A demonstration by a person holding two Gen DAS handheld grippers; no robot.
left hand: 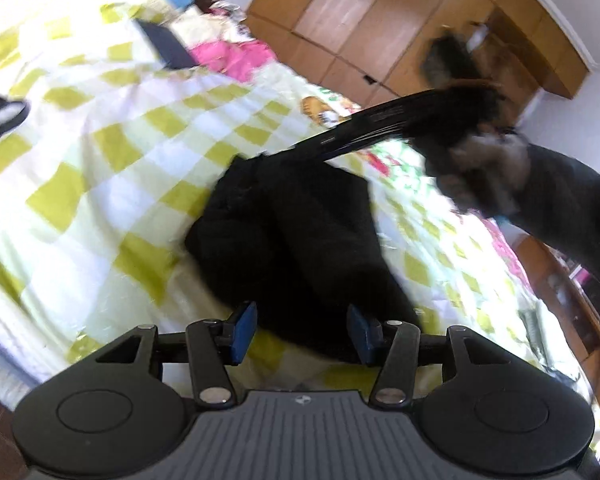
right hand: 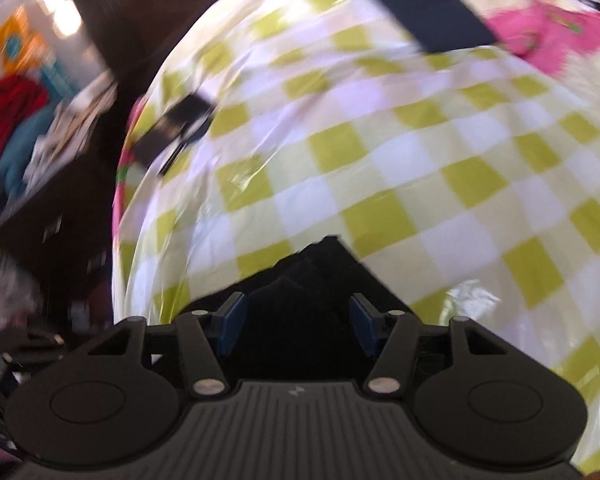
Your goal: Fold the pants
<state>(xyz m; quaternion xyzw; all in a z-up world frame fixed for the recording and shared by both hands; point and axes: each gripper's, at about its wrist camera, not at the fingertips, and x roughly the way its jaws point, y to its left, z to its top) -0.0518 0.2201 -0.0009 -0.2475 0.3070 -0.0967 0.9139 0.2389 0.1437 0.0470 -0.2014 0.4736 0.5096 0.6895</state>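
The black pants [left hand: 296, 236] lie bunched on the yellow-and-white checked bed cover [left hand: 100, 168]. My left gripper [left hand: 302, 330] is open, its blue pads either side of the near end of the pants. My right gripper [right hand: 296, 326] is open over another part of the black pants [right hand: 312, 280]; cloth lies between the jaws, not pinched. In the left wrist view the right gripper [left hand: 452, 120] shows as a blurred dark shape above the far end of the pants, held by a hand in a dark sleeve.
A dark flat rectangle [right hand: 436, 26] and a pink cloth [right hand: 552, 36] lie at the far end of the bed. A small black object [right hand: 176, 128] sits near the bed's left edge. Wooden wardrobes [left hand: 400, 20] stand beyond the bed. Clutter [right hand: 16, 136] lies left.
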